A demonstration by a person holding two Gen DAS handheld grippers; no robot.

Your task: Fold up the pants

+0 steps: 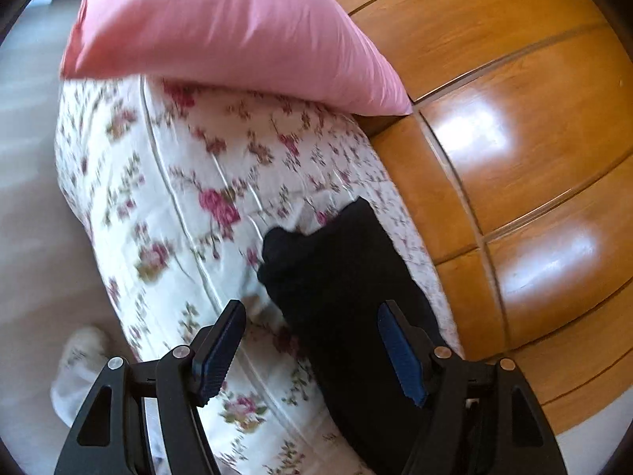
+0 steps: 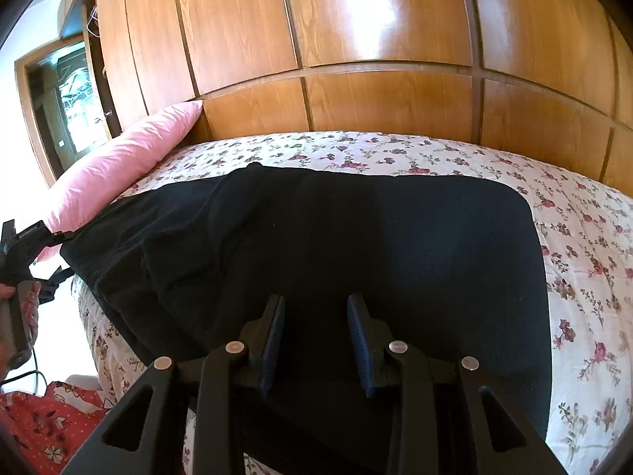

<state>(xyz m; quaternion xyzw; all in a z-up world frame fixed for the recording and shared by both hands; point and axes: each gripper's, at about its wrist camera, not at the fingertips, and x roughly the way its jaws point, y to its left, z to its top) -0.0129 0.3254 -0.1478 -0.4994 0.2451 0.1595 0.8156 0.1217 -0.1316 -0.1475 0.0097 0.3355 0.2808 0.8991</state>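
The left gripper (image 1: 312, 350) has its jaws wide open, holding nothing. The black pants (image 2: 336, 245) lie flat on the flowery bed (image 2: 585, 261), long side running left to right. The right gripper (image 2: 316, 340) hangs over them, jaws partly open; whether it grips cloth is unclear.

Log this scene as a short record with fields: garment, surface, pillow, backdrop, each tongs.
garment: black pants, laid flat across the bed
surface: floral bedspread
pillow: pink pillow, at the bed's end beyond the pants
backdrop: glossy wooden panels behind the bed
left tongs: wide open, nothing pinched, over the pants' end
right tongs: part open, above the pants, no cloth between the pads
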